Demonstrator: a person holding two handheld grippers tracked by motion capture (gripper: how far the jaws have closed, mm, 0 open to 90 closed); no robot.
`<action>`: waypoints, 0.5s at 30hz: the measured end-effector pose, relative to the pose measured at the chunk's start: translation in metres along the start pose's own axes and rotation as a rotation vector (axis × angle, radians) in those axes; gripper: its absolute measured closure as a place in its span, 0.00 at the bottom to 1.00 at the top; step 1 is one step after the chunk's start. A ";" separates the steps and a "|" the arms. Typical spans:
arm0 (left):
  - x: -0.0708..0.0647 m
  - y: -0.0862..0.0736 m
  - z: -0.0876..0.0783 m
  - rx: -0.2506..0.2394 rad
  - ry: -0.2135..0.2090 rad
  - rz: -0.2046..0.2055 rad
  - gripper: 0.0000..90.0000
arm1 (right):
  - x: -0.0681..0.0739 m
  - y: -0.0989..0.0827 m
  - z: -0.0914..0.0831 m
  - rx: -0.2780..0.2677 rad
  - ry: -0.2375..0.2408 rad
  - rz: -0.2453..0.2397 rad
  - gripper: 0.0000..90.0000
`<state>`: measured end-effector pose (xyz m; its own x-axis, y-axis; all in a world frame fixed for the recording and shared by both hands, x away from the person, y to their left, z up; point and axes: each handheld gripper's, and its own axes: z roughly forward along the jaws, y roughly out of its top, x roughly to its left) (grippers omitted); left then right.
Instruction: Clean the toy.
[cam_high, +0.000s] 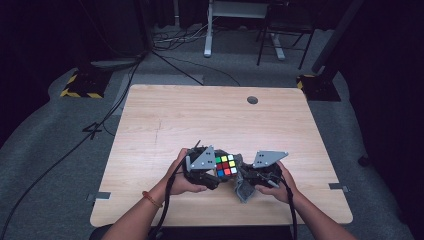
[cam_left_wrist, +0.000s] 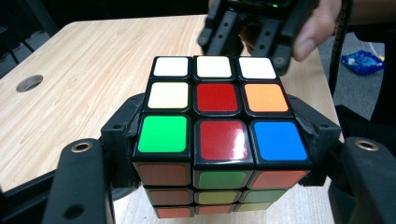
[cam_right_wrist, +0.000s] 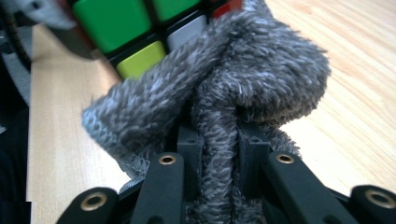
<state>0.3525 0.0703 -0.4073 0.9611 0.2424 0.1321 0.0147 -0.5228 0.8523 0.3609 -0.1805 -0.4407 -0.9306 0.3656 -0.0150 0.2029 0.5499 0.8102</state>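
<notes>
While clamped, scrambled cube upright.

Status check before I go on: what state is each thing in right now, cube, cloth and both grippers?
Puzzle cube: scrambled, clamped at its sides, lifted off the table.
Grey cloth: bunched, pinched between jaws, pressed against the cube.
Left gripper: shut on the cube.
Right gripper: shut on the cloth.
Table: bare wood, cable hole open.

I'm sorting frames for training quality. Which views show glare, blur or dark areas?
High view: the table is lit, the surroundings fall into near black. Left gripper view: sharp, with soft glare on the cube's red stickers. Right gripper view: the grey cloth is crisp, the cube behind it and the top left corner are blurred.
</notes>
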 end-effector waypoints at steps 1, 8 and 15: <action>0.001 0.000 0.000 0.000 0.003 -0.002 0.37 | 0.001 0.000 0.000 -0.001 0.004 0.000 0.84; 0.003 -0.001 -0.003 -0.019 0.012 -0.014 0.37 | 0.003 0.000 -0.001 -0.010 0.038 -0.002 0.84; -0.002 -0.002 0.006 0.031 0.005 0.013 0.37 | 0.005 0.007 -0.014 -0.074 -0.022 -0.025 0.84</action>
<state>0.3522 0.0658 -0.4120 0.9598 0.2396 0.1459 0.0109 -0.5513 0.8342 0.3534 -0.1851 -0.4271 -0.9279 0.3697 -0.0482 0.1559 0.5022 0.8506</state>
